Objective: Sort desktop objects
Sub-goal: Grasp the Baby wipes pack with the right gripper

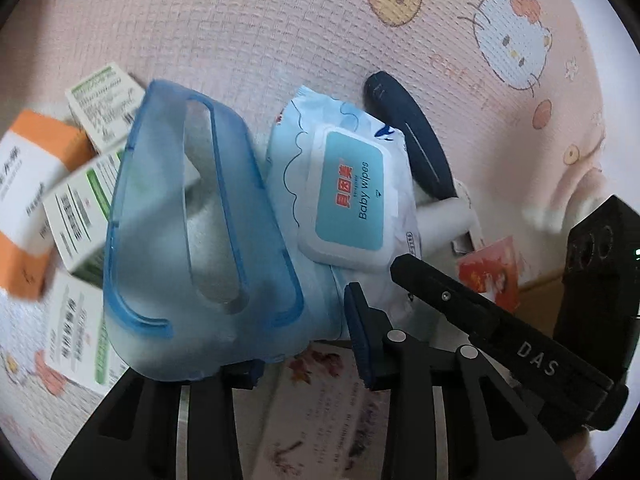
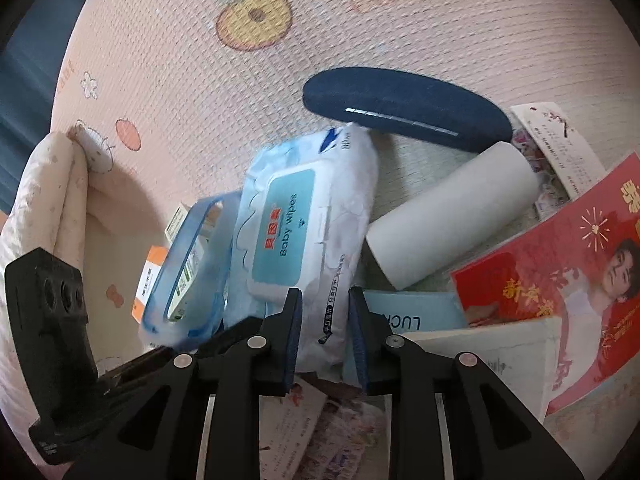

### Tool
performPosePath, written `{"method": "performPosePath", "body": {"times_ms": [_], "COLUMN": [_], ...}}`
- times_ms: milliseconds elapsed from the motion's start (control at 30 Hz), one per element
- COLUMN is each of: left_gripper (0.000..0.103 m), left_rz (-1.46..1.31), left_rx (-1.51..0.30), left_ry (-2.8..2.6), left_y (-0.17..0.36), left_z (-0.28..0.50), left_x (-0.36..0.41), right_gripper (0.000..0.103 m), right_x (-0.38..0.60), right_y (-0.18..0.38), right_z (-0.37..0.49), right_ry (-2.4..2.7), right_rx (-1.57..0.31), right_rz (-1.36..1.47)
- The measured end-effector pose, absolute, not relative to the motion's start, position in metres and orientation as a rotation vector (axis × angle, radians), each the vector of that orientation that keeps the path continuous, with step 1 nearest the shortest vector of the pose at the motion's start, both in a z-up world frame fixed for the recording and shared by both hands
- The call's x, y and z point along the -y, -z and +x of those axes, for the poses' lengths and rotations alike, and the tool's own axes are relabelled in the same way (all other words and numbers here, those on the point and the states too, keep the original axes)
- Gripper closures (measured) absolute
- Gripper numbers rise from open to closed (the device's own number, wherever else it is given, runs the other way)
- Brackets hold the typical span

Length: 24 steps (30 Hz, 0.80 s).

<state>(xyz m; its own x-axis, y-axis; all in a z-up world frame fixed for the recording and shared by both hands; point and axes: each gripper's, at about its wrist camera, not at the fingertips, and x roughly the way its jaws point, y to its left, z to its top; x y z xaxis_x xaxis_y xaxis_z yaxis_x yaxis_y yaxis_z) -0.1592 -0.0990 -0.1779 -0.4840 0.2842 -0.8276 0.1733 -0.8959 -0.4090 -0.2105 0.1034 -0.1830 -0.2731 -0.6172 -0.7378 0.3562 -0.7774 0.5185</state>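
Left wrist view: blue basket (image 1: 192,220) tilted, its wall between the left gripper (image 1: 300,340) fingers, which stand apart; grip unclear. Boxes (image 1: 80,208) show through and left of it. Wipes pack (image 1: 344,200) just right, touching; dark case (image 1: 408,136) beyond.

Right wrist view: right gripper (image 2: 324,332) straddles the wipes pack's (image 2: 304,232) near end, pads slightly clear, released. White roll (image 2: 452,216) and red leaflet (image 2: 560,280) lie right.

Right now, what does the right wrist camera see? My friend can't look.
The right tongs sit around the near end of a baby wipes pack on a pink cartoon mat. A blue plastic basket lies left of it, a white roll and dark blue case to the right.
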Motion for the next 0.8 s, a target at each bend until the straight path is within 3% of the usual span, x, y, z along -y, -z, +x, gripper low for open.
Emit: {"method": "performPosePath", "body": {"times_ms": [233,333,400,467,667,733,800], "left_gripper": [0.066,0.068,0.086,0.088,0.086,0.080,0.057], "left_rz": [-1.561,-1.540,-1.538,-1.538,-1.540,-1.520,-1.452], "left_rx": [0.679,0.709,0.740,0.739,0.499,0.433,0.353], "left_ry": [-2.477,-2.397,-2.328,-2.321,-2.420,-2.461,-2.522], "left_y": [0.185,0.188,0.190,0.192,0.176,0.163,0.148], "left_z": [-0.158,-0.162,-0.161,-0.162,-0.158,-0.156,-0.153], "left_x": [0.065,0.052,0.040,0.026,0.005,0.005,0.010], "right_gripper": [0.086,0.087,0.091,0.094,0.093,0.093,0.093], "right_x": [-0.122,-0.134,-0.140,-0.146,-0.167,-0.169,-0.170], "right_y": [0.179,0.182,0.183,0.179,0.170,0.166,0.164], "right_z": [-0.183,-0.170,-0.162,-0.154,-0.151,-0.149,-0.148], "right_ry": [2.121,2.118,2.113,2.197,2.272,2.287,2.285], "right_rx": [0.238,0.282,0.287,0.249,0.243,0.256,0.302], "right_rz": [1.403,1.454,1.464,1.454,1.442,1.423,1.417]}}
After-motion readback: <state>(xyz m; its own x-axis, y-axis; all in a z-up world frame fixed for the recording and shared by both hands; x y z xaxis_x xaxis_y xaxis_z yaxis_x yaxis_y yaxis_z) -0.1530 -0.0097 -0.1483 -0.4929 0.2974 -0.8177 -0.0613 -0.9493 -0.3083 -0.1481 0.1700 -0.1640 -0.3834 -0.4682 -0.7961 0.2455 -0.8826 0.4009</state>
